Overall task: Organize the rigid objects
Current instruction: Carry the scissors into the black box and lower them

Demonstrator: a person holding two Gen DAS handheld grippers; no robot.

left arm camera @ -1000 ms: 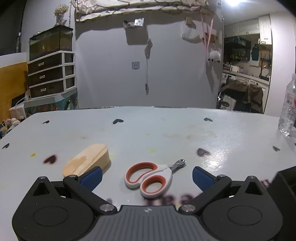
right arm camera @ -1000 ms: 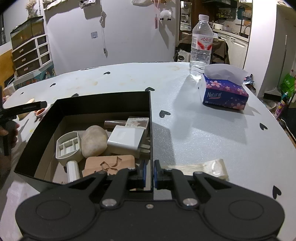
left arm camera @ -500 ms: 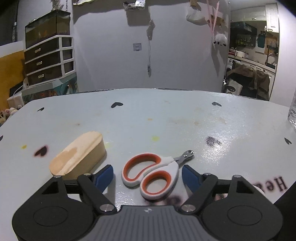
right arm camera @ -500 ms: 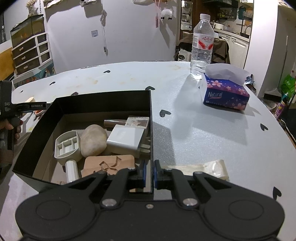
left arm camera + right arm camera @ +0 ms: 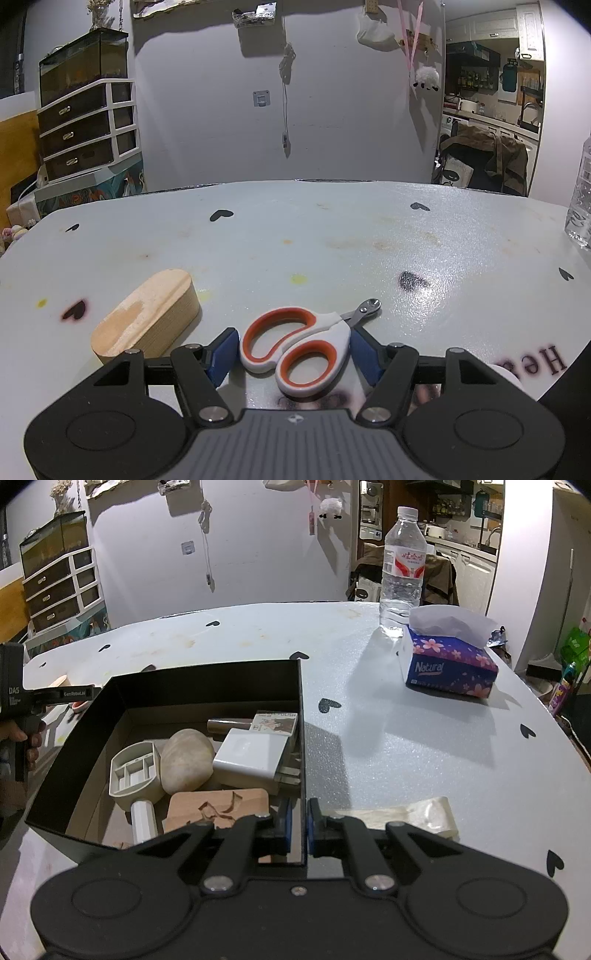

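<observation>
Left gripper (image 5: 293,350) closing around the scissors (image 5: 301,343); right gripper (image 5: 299,823) clamped on the box (image 5: 207,679) wall.

The scissors lie flat on the table (image 5: 332,240), their white-and-orange handles between the blue pads (image 5: 221,352), which sit at or just beside the handles; a firm grip cannot be told. A wooden block (image 5: 146,319) lies just to their left. The right gripper pinches the black box's near right wall; inside lie a stone (image 5: 186,760), a white charger (image 5: 251,758) and other items.
</observation>
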